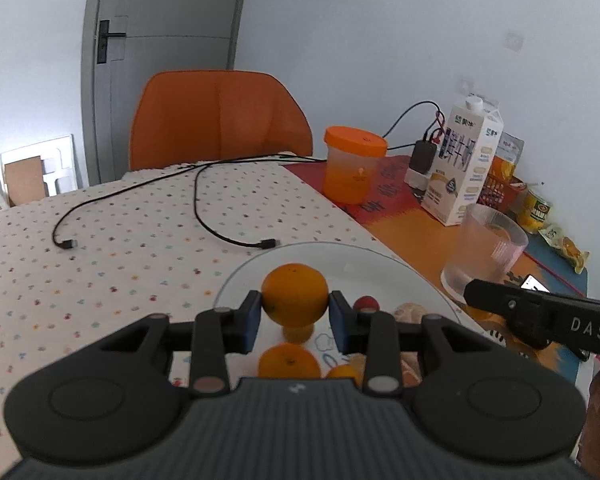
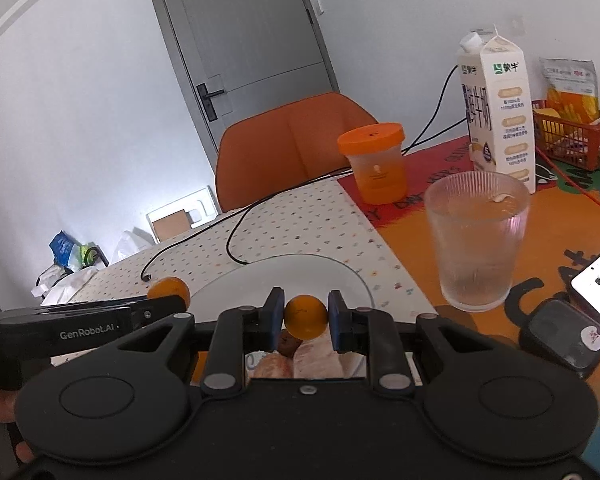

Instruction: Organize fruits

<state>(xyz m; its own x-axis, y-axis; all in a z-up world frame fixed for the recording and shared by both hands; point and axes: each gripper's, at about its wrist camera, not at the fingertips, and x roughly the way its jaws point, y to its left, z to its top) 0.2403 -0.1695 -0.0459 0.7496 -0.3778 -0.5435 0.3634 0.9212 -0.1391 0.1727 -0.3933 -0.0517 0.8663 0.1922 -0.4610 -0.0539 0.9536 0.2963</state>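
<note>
Glossy white plate (image 1: 380, 264), ribbed clear glass (image 2: 476, 240)

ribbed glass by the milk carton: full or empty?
Empty, or nearly so. The right wrist view looks straight through the ribbed glass to the mat behind it; no liquid line shows, only a pale smear near the rim.

Both grippers are black plastic with blue pads on the fingers. The left gripper (image 1: 295, 314) has a grey ribbed body and round silver pins. The right gripper (image 2: 305, 317) looks the same. White letters run along their sides.
</note>
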